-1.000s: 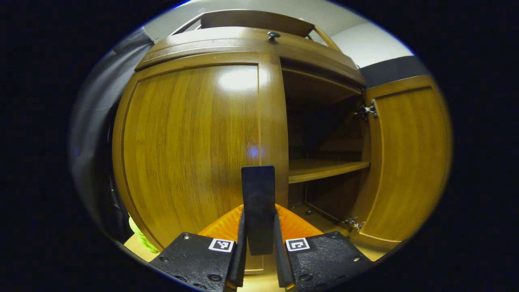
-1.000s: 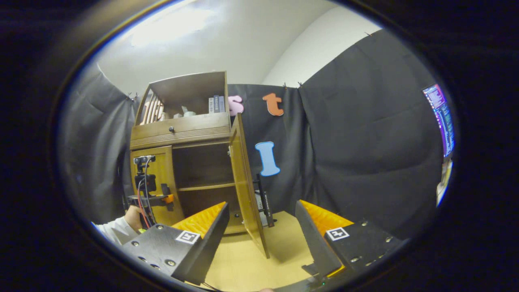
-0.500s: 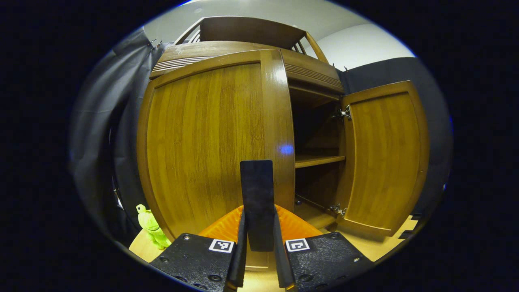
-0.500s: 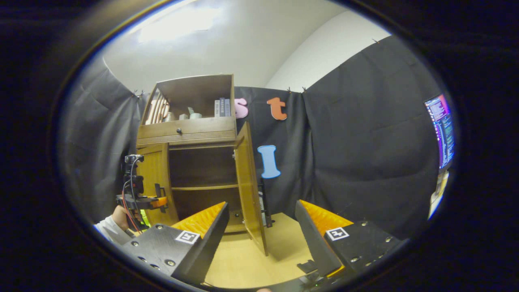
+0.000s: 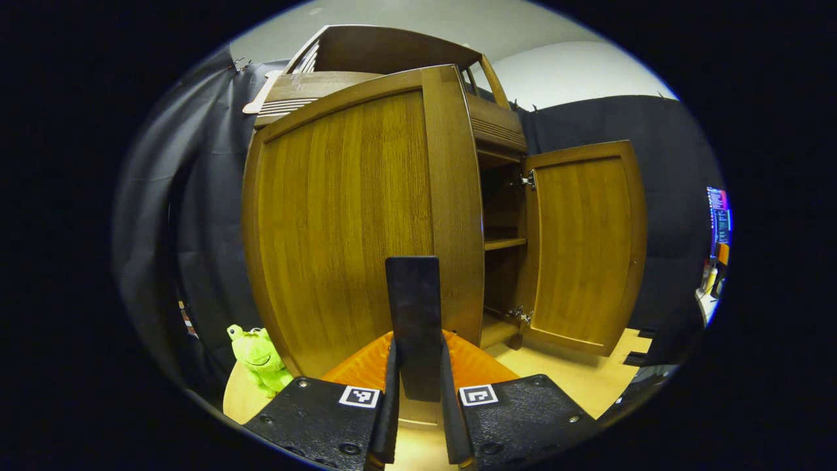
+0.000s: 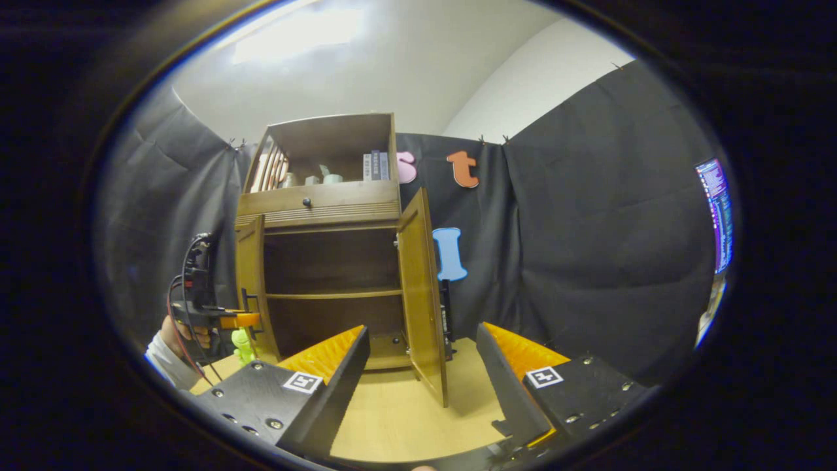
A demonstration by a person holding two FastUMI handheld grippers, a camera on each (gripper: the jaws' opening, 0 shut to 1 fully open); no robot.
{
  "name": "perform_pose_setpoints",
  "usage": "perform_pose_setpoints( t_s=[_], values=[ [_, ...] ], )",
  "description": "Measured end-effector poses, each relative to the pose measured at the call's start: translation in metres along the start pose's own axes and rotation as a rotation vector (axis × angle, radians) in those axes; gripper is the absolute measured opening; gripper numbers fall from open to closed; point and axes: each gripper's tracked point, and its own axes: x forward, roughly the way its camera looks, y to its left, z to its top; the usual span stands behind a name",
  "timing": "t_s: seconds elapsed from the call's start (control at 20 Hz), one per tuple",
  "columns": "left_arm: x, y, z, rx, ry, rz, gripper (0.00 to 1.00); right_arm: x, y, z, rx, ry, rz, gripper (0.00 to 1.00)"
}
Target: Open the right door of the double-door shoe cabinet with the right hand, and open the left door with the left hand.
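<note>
The wooden shoe cabinet (image 6: 320, 203) stands against the booth wall with both doors swung out. In the left gripper view, the left door (image 5: 340, 216) is close in front, and my left gripper (image 5: 417, 343) is shut on its dark vertical handle (image 5: 412, 301). The right door (image 5: 579, 242) hangs open beyond it. In the right gripper view, my right gripper (image 6: 422, 333) is open and holds nothing, well back from the right door (image 6: 422, 288). Farther off, a hand (image 6: 171, 330) holds the left gripper (image 6: 243, 320) at the left door (image 6: 250, 281).
An inner shelf (image 6: 333, 294) crosses the dark cabinet interior. A green plush frog (image 5: 260, 356) sits on the light wooden floor (image 6: 399, 418) left of the cabinet. A lit screen (image 6: 716, 209) is at the far right. Books and small items stand in the cabinet's top compartment (image 6: 327, 154).
The left door has swung farther open with my left gripper still shut on its handle. The frog has come into view. My right gripper stays open, and its view has shifted slightly.
</note>
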Motion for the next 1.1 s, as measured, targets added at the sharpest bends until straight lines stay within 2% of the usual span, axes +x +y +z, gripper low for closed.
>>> perform_pose_setpoints(
  t_s=[0.05,0.2,0.25,0.3,0.6,0.9,1.1],
  values=[
    [-0.006,0.003,-0.001,-0.002,0.002,-0.004,0.30,0.003,0.003,-0.001,0.001,0.003,0.006,0.97],
    [-0.023,0.011,-0.001,-0.003,-0.005,-0.013,0.30,0.007,0.012,-0.008,-0.009,0.023,0.020,0.97],
    [-0.027,0.014,-0.002,-0.005,-0.005,-0.016,0.31,0.008,0.016,-0.011,-0.013,0.028,0.026,0.92],
    [-0.032,0.017,-0.002,-0.007,-0.005,-0.019,0.30,0.010,0.021,-0.012,-0.016,0.030,0.034,0.97],
    [-0.061,0.037,-0.008,0.000,0.015,-0.011,0.31,0.013,0.038,-0.022,-0.042,0.059,0.064,0.97],
    [-0.083,0.061,-0.011,-0.006,0.009,0.021,0.28,0.018,0.048,-0.023,-0.012,0.052,0.075,0.97],
    [-0.098,0.086,-0.015,0.008,0.007,0.078,0.27,0.023,0.058,-0.030,-0.008,0.065,0.087,0.99]
  ],
)
